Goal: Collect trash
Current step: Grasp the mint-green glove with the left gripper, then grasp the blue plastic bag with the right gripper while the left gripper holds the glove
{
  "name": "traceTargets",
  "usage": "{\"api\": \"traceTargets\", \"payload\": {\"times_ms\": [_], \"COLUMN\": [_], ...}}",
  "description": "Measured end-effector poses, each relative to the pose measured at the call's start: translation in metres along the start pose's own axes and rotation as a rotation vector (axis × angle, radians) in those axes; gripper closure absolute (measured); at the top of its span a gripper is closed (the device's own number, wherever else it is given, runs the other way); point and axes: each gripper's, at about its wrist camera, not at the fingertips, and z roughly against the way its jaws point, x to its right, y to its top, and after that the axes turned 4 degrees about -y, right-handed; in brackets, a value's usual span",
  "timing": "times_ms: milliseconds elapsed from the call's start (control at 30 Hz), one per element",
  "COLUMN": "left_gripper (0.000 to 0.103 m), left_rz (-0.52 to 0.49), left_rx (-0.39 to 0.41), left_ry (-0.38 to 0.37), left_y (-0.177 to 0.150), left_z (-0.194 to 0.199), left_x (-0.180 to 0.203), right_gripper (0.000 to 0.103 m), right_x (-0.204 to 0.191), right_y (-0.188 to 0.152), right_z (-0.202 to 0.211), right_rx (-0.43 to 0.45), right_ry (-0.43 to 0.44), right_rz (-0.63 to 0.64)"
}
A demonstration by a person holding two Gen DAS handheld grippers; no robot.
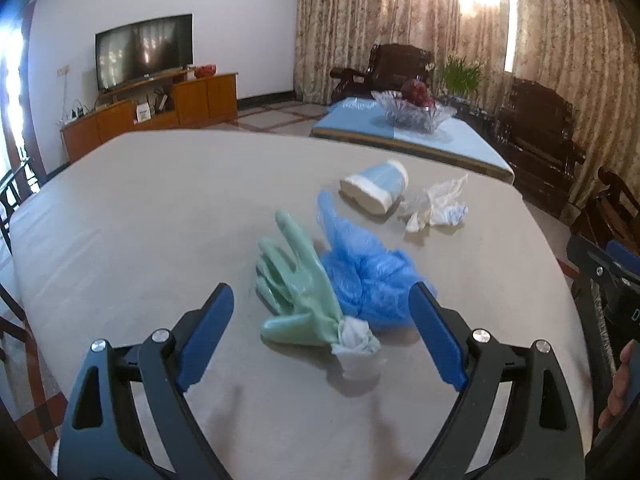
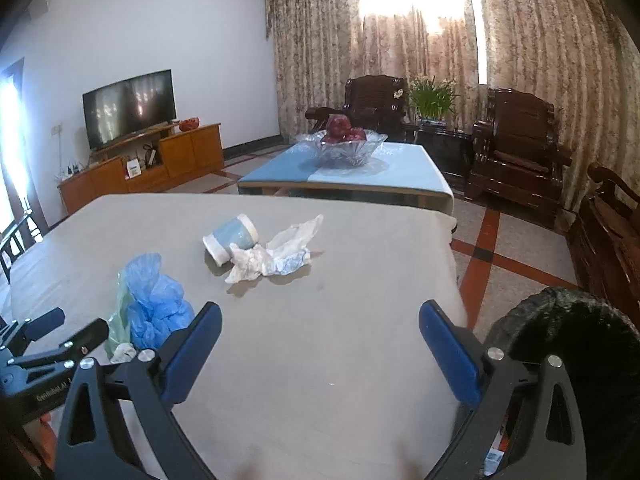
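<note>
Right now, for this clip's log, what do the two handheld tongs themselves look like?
Both match: the left tongs and right tongs have black plastic arms with triangular cutouts, silver round bolt heads at the pivots, and flat blue pads on the fingers. The right wrist view shows white lettering on the left unit's black body. No cables or sleeves visible.

Home living room, television (image 2: pixel 129 109), armchairs (image 2: pixel 516 148), curtains (image 2: pixel 540 32)

glove (image 1: pixel 296 280) mint green | bag (image 1: pixel 368 276) blue | cup (image 1: pixel 376 190) pale blue, white bands | tablecloth (image 1: pixel 160 208) beige
</note>
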Motion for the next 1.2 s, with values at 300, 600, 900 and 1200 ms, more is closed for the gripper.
{"api": "traceTargets", "payload": {"times_ms": [300,600,900,1200], "left_gripper": [0.017,0.047,0.076,0.077], "left_rz": [-0.001,0.046,0.071,0.095], "left_rx": [-0.074,-0.148,-0.119,-0.099], "left_ry": [0.016,-0.022,-0.04,0.012], "left_y": [-0.016,-0.021,-0.012,-0.003], "left_z": [-0.028,-0.044,-0.031,-0.026], "left_x": [0.003,-0.006,-0.024,-0.049], "right_gripper": [0.006,0.006,0.01,0.018], "right_x": [0.003,-0.004,-0.042,-0.096], "right_y": [-0.008,-0.011,-0.01,-0.011], "right_z": [-0.012,-0.02,-0.032,-0.053], "right_rx": [-0.031,-0.044,-0.068,-0.109], "right_ry": [-0.021,-0.01,0.072,0.165], "right_rz": [0.017,0.039,0.077,0.138]}}
